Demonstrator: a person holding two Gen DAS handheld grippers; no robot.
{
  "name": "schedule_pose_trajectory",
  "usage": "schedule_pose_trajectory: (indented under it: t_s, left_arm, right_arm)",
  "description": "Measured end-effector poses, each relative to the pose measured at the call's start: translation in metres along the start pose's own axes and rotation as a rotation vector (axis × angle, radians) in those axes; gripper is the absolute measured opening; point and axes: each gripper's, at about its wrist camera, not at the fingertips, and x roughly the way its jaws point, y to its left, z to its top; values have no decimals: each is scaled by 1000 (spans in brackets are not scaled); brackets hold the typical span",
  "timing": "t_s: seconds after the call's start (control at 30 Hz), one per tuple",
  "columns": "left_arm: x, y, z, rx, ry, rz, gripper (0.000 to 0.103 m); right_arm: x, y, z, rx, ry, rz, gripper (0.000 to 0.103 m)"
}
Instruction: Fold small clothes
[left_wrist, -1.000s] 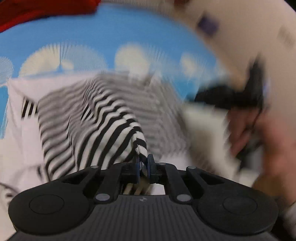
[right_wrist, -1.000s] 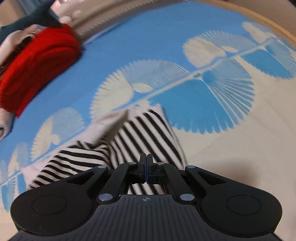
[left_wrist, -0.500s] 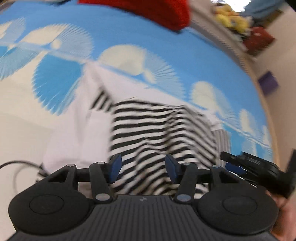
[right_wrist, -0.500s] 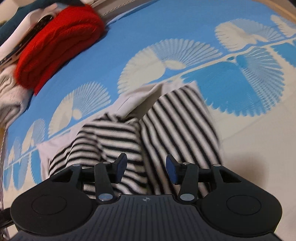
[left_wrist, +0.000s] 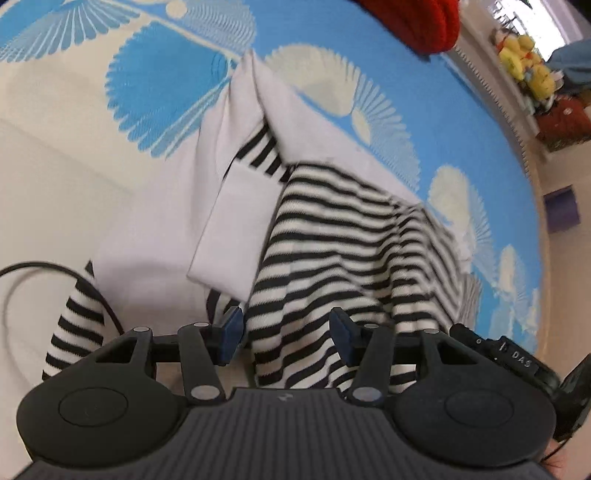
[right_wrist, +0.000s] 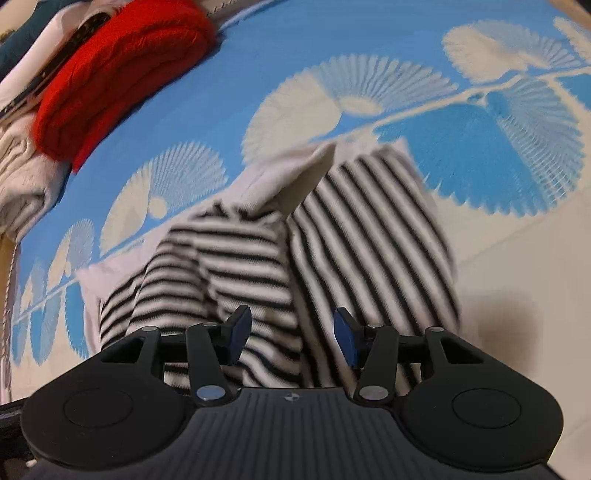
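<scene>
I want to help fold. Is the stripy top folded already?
Partly folded: the stripy top lies doubled over itself in bunched layers, not yet neat.

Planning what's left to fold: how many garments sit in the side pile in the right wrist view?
3 visible: a red knit, a cream one below it, and a dark teal one at the top-left edge. More may be hidden.
</scene>
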Motion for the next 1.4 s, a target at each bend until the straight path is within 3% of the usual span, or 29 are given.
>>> schedule_pose_trajectory:
  t_s: [0.17, 0.2, 0.23, 0.27, 0.3, 0.33, 0.43, 0.5, 0.53, 0.6, 0.7, 0.77, 0.9, 0.97, 1.03, 1.2, 1.4]
  left_arm:
    - [23, -7, -13, 42, 56, 67, 54]
    - [25, -9, -14, 53, 53, 72, 36]
    - [26, -11, -14, 69, 47, 74, 10]
    - [25, -14, -14, 93, 28, 90, 2]
    - [21, -17, -12, 116, -12, 118, 2]
    - [12, -19, -10, 132, -83, 153, 1]
    - [-31, -28, -3, 151, -341, 161, 1]
    - [-52, -30, -1, 159, -443, 126, 1]
    - [-55, -29, 0, 156, -457, 122, 1]
    - [-47, -18, 5, 114, -386, 136, 2]
    - [-12, 18, 11, -76, -151, 140, 2]
    - [-6, 31, 13, -145, -101, 124, 3]
    - [-21, 24, 16, -83, -168, 144, 15]
    - [-27, 22, 17, -76, -192, 166, 22]
    - [-30, 18, 18, -76, -218, 160, 23]
    - [-49, 13, 24, -45, -305, 114, 23]
    - [-47, -4, 24, 11, -301, 8, 23]
  right_arm:
    - [18, 10, -13, -71, 67, -59, 51]
    - [20, 11, -15, -78, 69, -65, 49]
    - [20, 13, -16, -82, 65, -63, 30]
    - [19, 14, -17, -85, 55, -49, 14]
    - [17, 15, -17, -84, 45, -34, 1]
    - [13, 14, -15, -70, 19, -10, 1]
    - [-16, 8, -8, 37, -110, 125, 1]
    - [-36, 2, -2, 88, -206, 177, 1]
    - [-42, -3, -1, 108, -232, 171, 1]
    - [-40, -20, -1, 183, -227, 120, 1]
    - [-12, -52, -8, 311, -74, -34, 1]
    - [0, -61, -12, 355, -15, -54, 1]
    - [-7, -49, -7, 290, -43, -87, 2]
    - [-12, -45, -6, 274, -63, -127, 19]
    - [-20, -42, -9, 239, -110, -193, 49]
    - [-42, -17, -10, 92, -270, -253, 48]
    - [-59, -5, -5, 55, -401, -252, 49]
